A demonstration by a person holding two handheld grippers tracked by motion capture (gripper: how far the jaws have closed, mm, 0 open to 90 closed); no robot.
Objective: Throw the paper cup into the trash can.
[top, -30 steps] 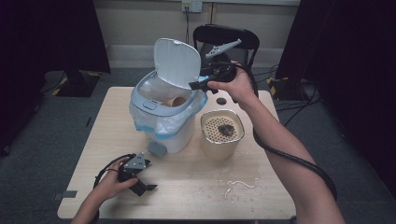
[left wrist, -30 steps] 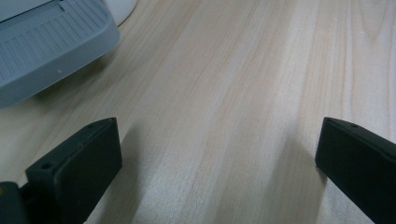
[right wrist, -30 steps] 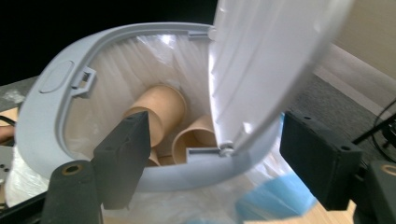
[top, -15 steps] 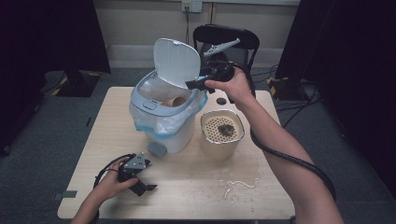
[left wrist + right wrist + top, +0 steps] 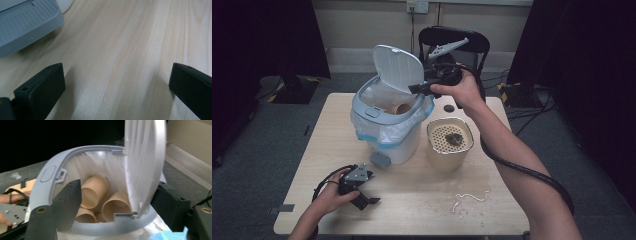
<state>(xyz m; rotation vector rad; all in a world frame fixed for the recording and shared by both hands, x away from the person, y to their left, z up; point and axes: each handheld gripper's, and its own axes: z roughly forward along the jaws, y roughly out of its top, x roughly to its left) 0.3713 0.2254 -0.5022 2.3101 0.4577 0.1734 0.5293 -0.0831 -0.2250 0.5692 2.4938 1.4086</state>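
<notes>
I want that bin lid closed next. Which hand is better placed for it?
Probably the right: its tool hangs at the raised lid with jaws open around its edge. The left tool lies on the table, below the bin.

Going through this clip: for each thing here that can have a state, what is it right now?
Bin lid: open, upright, between the right gripper's fingers.
Bin: lined with a bag, paper cups inside.
Beige container: upright, perforated insert holding dark residue.
Left gripper: open, over the table, holding nothing.
Right gripper: open.
</notes>
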